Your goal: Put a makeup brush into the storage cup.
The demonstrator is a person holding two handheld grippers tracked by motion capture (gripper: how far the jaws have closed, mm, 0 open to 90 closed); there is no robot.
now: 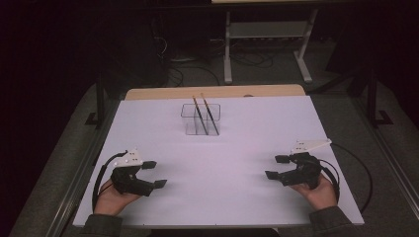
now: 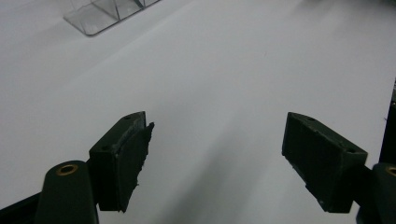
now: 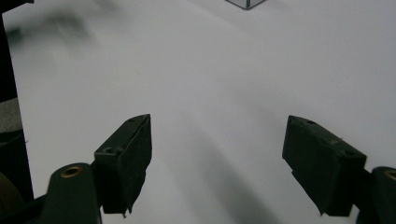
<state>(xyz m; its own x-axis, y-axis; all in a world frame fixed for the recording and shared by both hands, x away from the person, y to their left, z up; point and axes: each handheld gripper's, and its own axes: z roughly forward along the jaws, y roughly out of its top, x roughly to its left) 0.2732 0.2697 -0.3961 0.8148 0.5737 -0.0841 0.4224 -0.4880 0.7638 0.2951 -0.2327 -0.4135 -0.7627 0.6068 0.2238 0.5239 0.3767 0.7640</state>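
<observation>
Resting near the front left corner of the white rectangular table [image 1: 217,197], the person's left hand [image 1: 111,200] lay palm up with the black two-jaw left gripper [image 1: 154,174] cradled in it, jaws pointing toward the table's middle. Its jaws stood wide apart with nothing between them — in the left gripper view bare white tabletop lay between the two dark pads [image 2: 133,161]. Opposite, near the front right corner, the right hand [image 1: 321,192] held the black two-jaw right gripper [image 1: 276,167] the same way, jaws aimed inward across the table, its grey three-cornered plate on top and a black cable [image 1: 363,182] looping out toward the right edge. Those jaws were also released and spread wide, gripping nothing, as the right gripper view confirmed. Dark sleeves covered both forearms at the front edge.

The clear rectangular plastic holder [image 1: 200,121] sat upright toward the back edge, roughly centred between left and right — well apart from both grippers. Two thin dark sticks with pale tips [image 1: 206,114] leaned inside it, side by side, tilted toward the back. A corner of that holder appeared at the top of each gripper view.
</observation>
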